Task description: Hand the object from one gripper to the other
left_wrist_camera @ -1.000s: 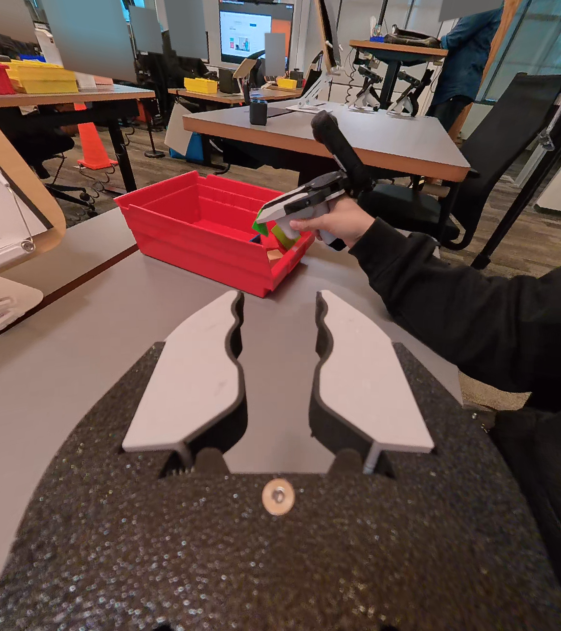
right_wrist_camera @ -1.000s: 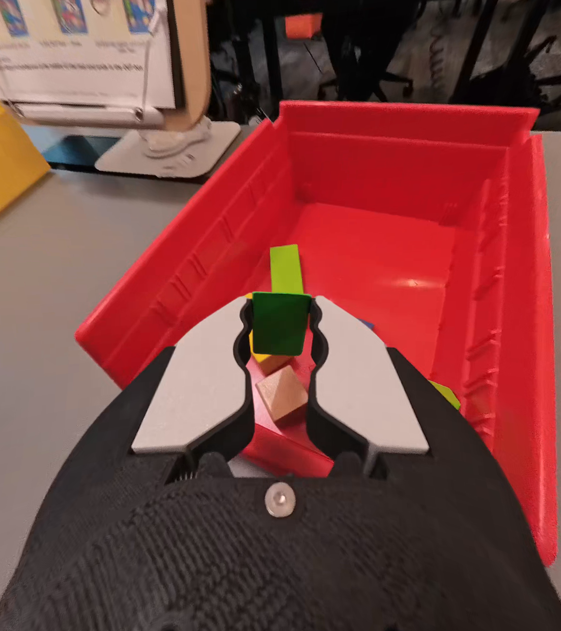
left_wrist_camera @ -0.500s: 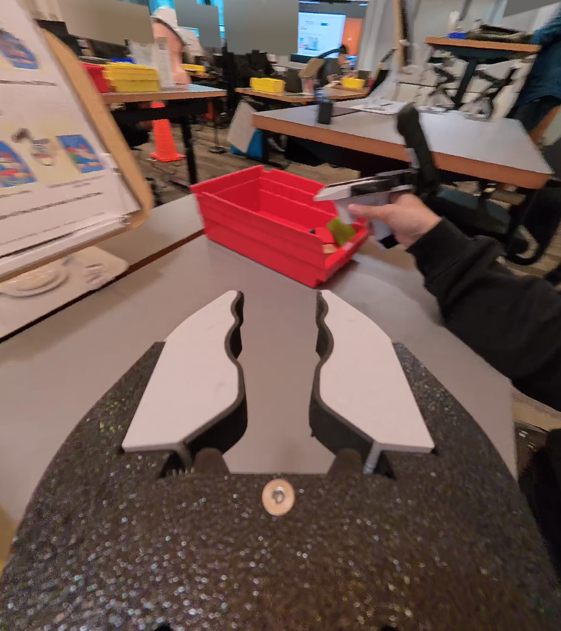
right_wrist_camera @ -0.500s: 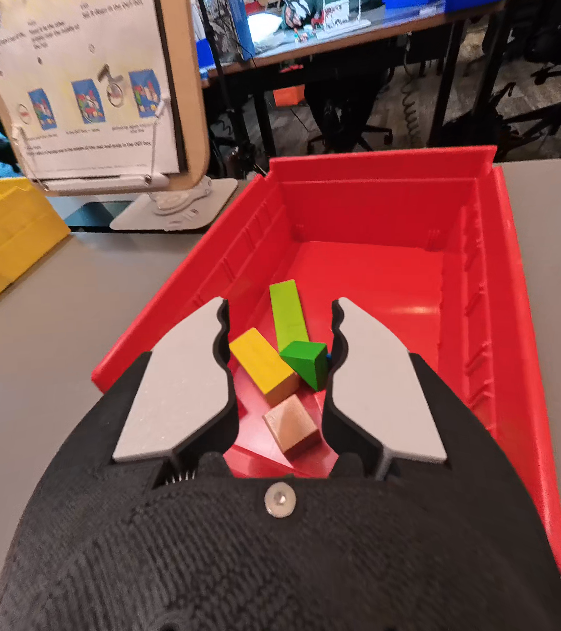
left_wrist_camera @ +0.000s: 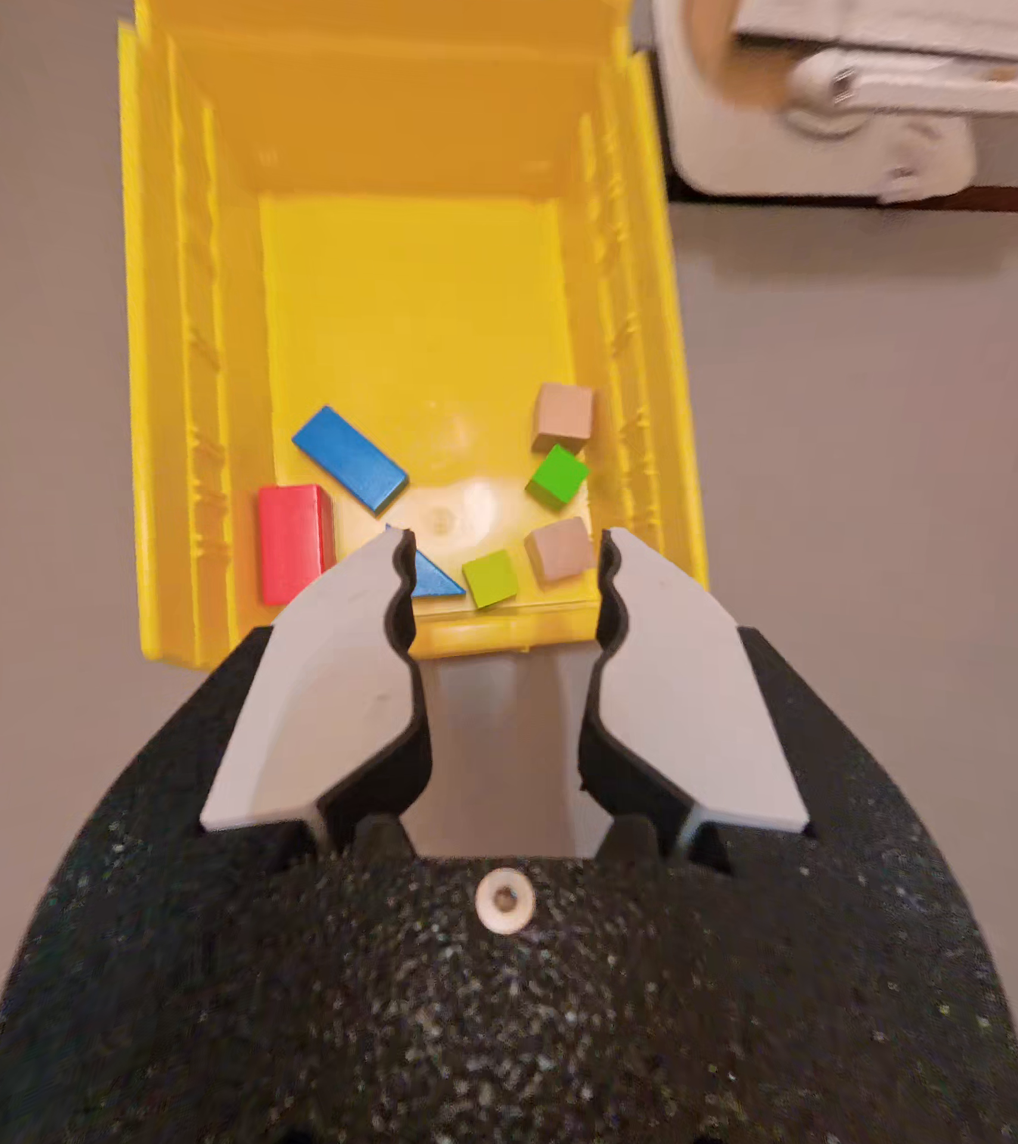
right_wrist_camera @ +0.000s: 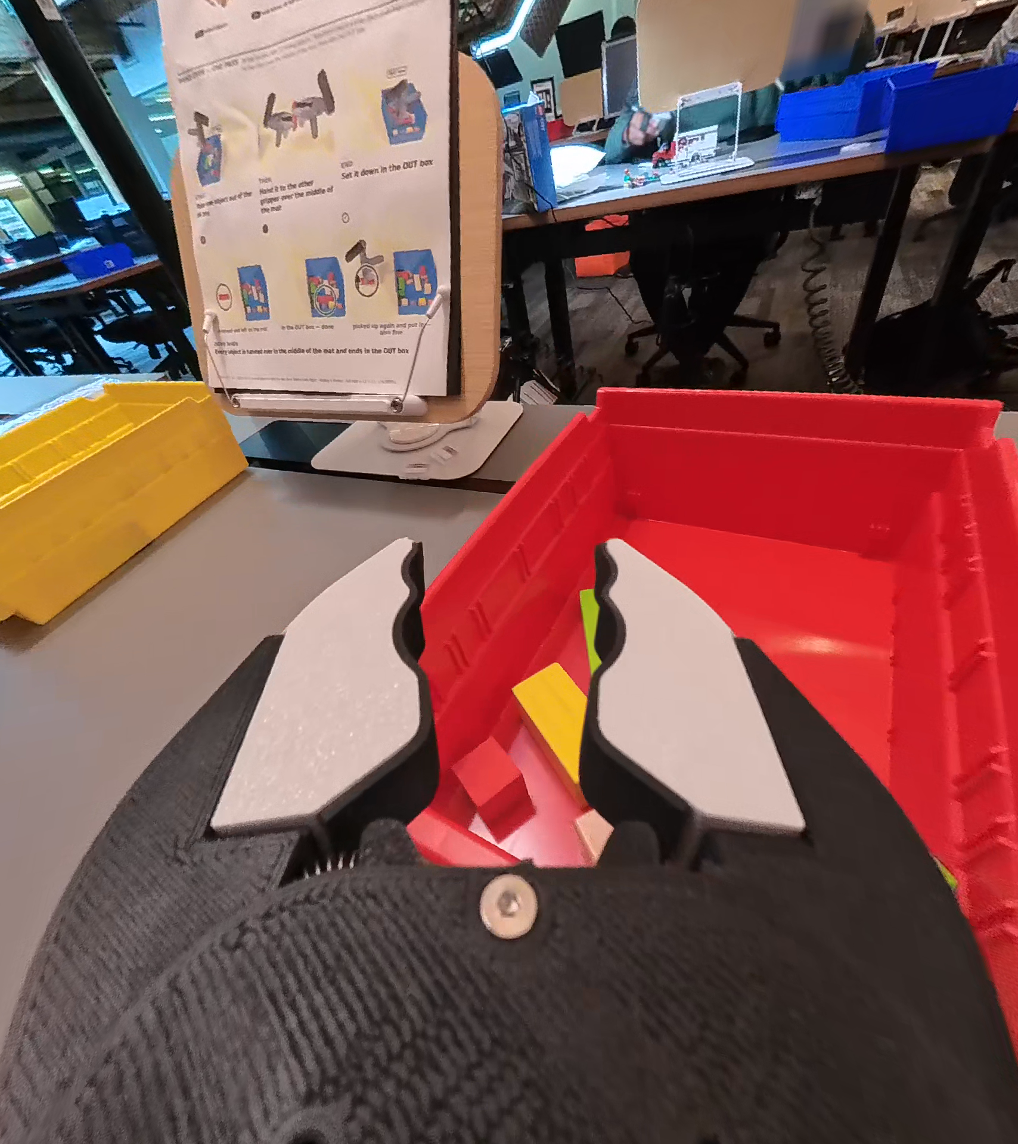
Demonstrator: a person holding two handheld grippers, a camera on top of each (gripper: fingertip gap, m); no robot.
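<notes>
Fingers of left gripper point(left_wrist_camera: 506, 551) spread, holding nothing, above yellow bin point(left_wrist_camera: 197, 384); right gripper point(right_wrist_camera: 506, 557) likewise open and bare over red bin point(right_wrist_camera: 958, 619).

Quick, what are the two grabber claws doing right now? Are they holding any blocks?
Left gripper: open, holding nothing, above the yellow bin.
Right gripper: open, holding nothing, over the red bin's left wall.

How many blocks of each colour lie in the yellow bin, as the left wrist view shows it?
Blue: 2
Green: 2
Plain wood: 2
Red: 1
Total: 7 blocks in the yellow bin
</notes>
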